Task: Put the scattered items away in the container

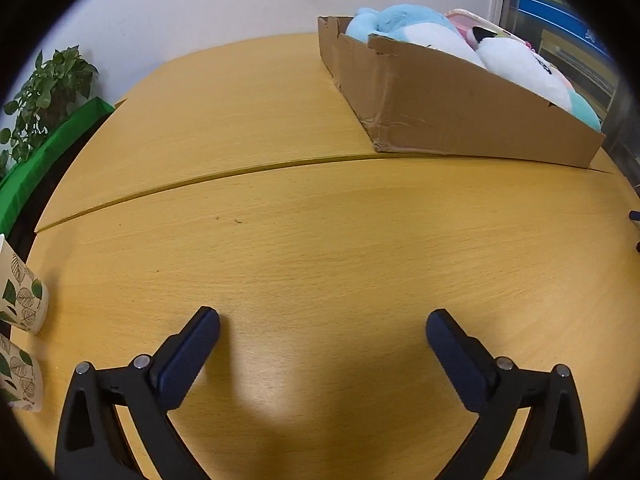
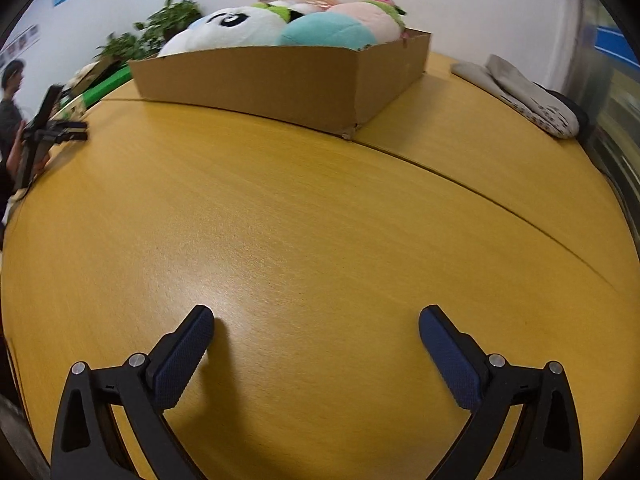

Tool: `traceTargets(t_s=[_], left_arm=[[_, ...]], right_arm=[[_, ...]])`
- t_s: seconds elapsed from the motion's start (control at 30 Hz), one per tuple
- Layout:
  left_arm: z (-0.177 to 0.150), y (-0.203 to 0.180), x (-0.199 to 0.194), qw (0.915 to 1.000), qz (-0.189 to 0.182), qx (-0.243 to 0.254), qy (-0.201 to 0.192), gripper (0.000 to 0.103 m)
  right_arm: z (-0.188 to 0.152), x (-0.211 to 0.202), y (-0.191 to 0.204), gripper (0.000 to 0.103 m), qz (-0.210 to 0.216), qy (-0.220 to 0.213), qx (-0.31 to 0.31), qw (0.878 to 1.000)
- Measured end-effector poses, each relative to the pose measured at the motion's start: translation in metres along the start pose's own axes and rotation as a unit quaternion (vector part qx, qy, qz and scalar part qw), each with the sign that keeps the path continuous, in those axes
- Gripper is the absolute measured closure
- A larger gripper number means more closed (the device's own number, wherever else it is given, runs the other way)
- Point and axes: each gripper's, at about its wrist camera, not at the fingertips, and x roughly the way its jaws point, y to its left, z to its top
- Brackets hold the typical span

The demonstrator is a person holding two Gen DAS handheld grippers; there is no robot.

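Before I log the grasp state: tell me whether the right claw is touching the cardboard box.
Apart. The right wrist view shows the right claw open over bare table, with a broad stretch of wood between its fingertips and the cardboard box.

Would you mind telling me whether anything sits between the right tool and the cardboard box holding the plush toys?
Nothing visible does. The right tool is open and empty over bare tabletop, and only the table seam lies between it and the cardboard box. The grey socks lie off to the right, outside that path.
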Motion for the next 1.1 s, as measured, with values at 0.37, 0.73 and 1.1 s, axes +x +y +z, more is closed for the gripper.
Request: traceTargets(t_s=[0.37,0.73,1.1], left_arm=[[-0.003,0.019,-0.001,0.9999,-0.008,0.007,-0.01,0.0],[0.008,0.031,0.0,0.9996,0.015,-0.021,-0.008,0.0],[0.012,0.027,0.004,0.9996,0.017,-0.021,-0.008,0.0]], right_arm=[[-0.01,-0.003,-0.031,0.0,0.034,0.0,-0.046,0.998],[-0.011,-0.003,-0.043,0.0,0.014,0.001,-0.024,1.0],[-0.011,-0.004,-0.044,0.0,0.014,0.001,-0.026,1.0]])
